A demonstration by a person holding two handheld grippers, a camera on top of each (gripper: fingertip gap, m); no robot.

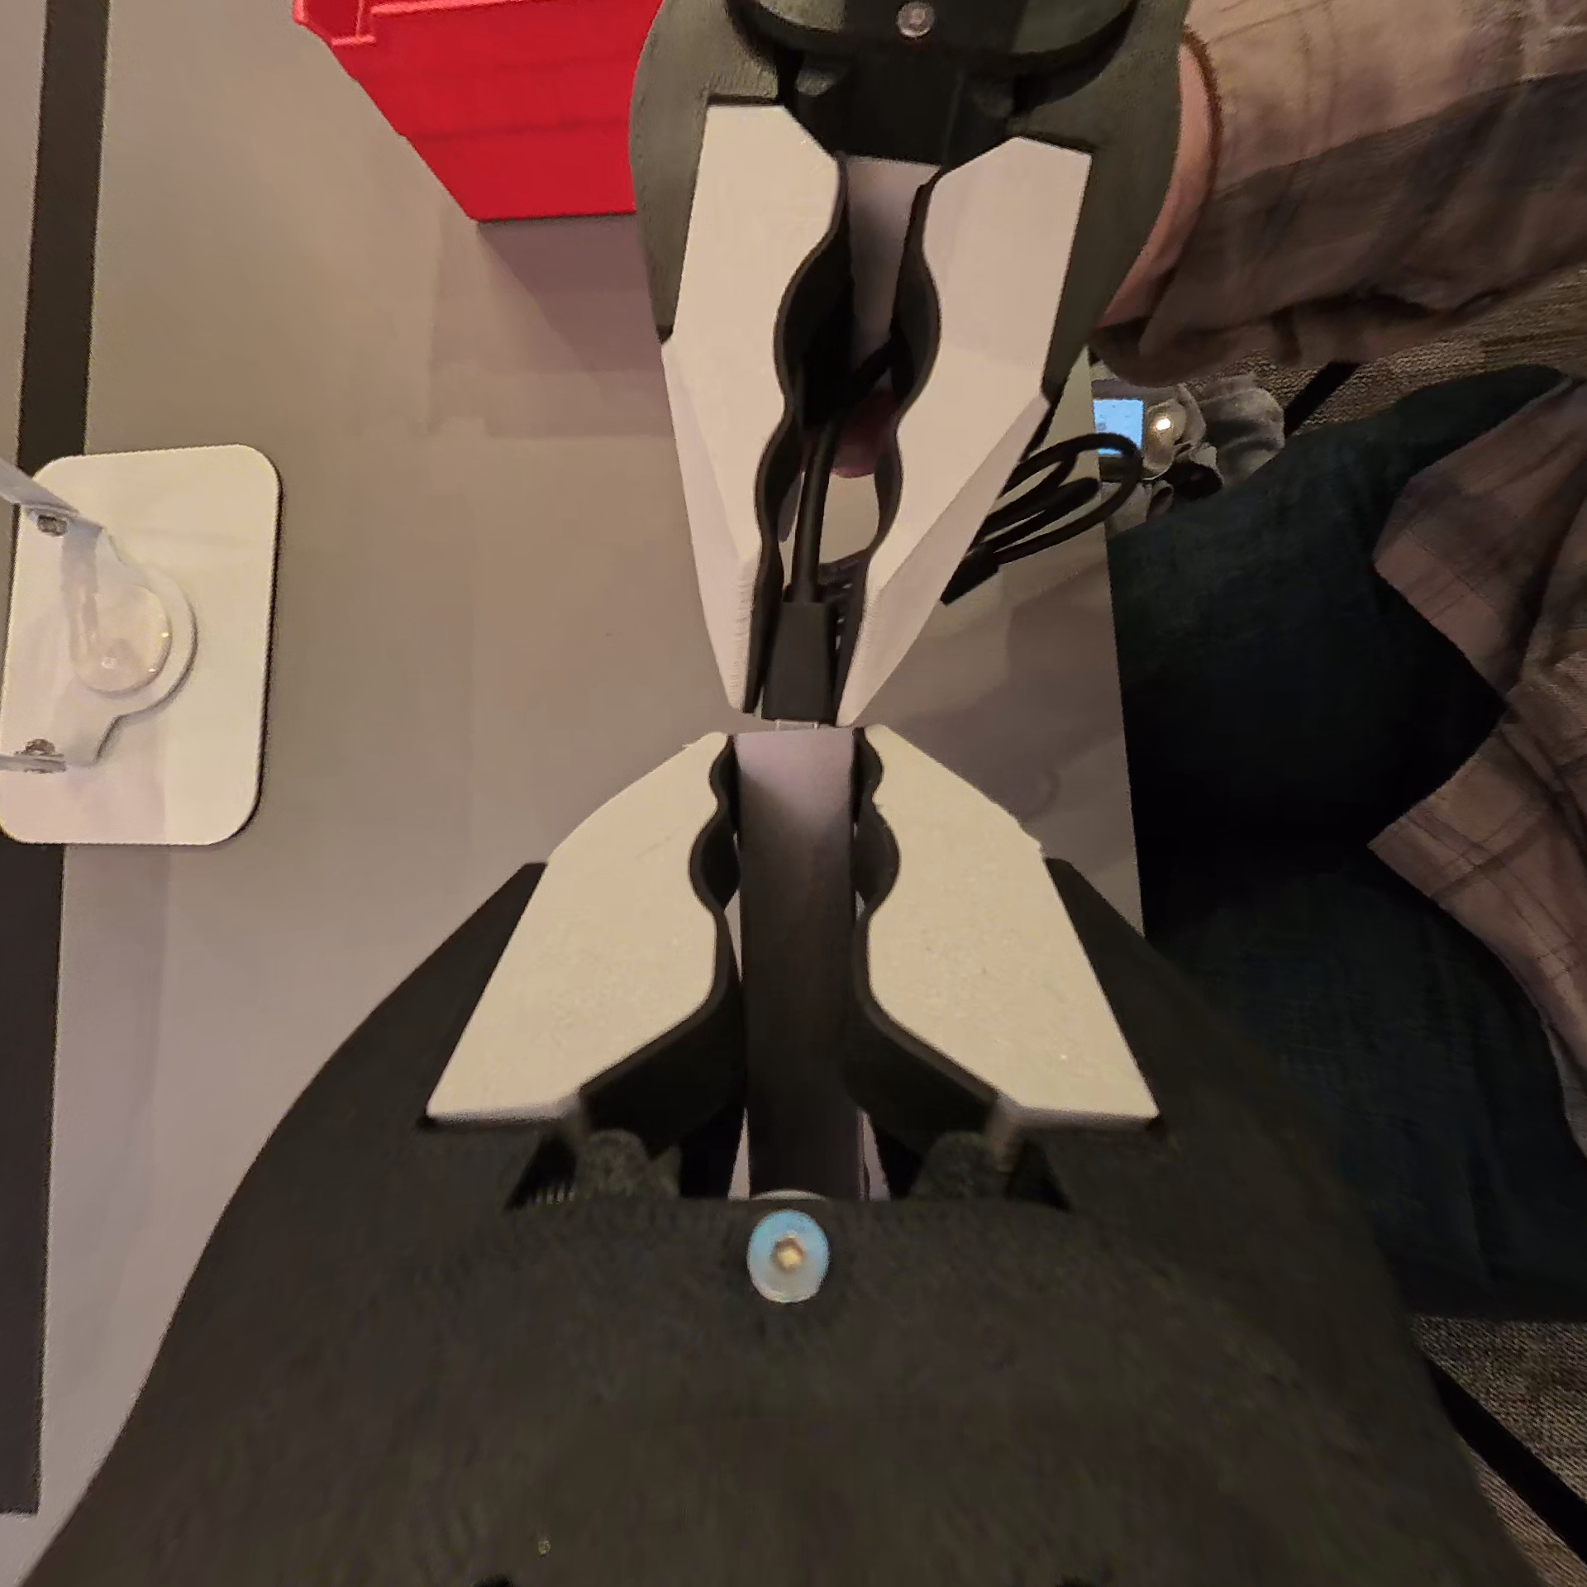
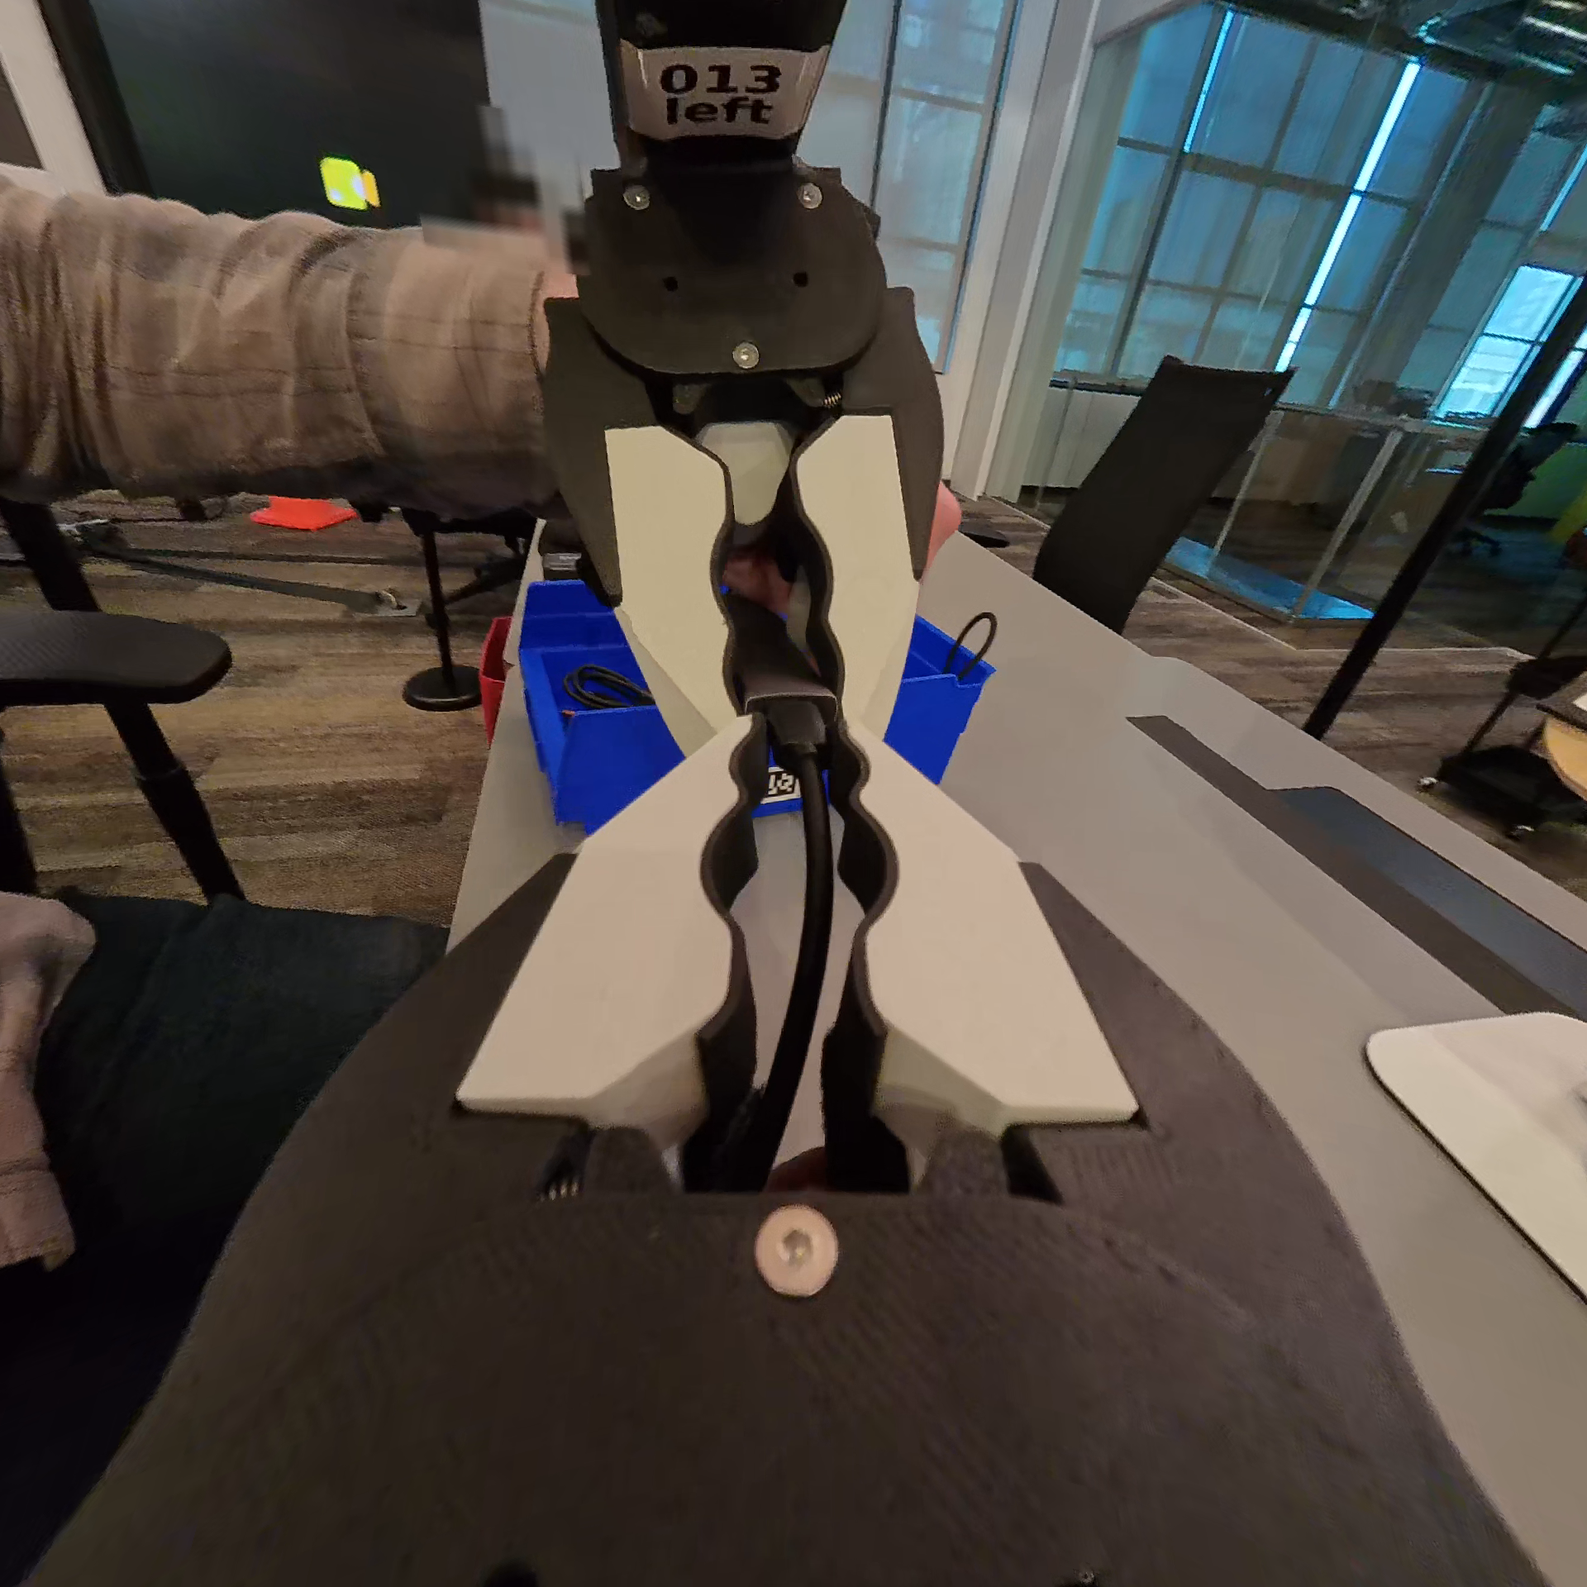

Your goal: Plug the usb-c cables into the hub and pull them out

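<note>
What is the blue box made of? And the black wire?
The blue box looks like hard plastic: even bright colour, thin stiff moulded walls. The black wire seems rubbery or plastic coated: smooth, slightly shiny, bending in a soft curve. What is under the coating cannot be seen.
</note>
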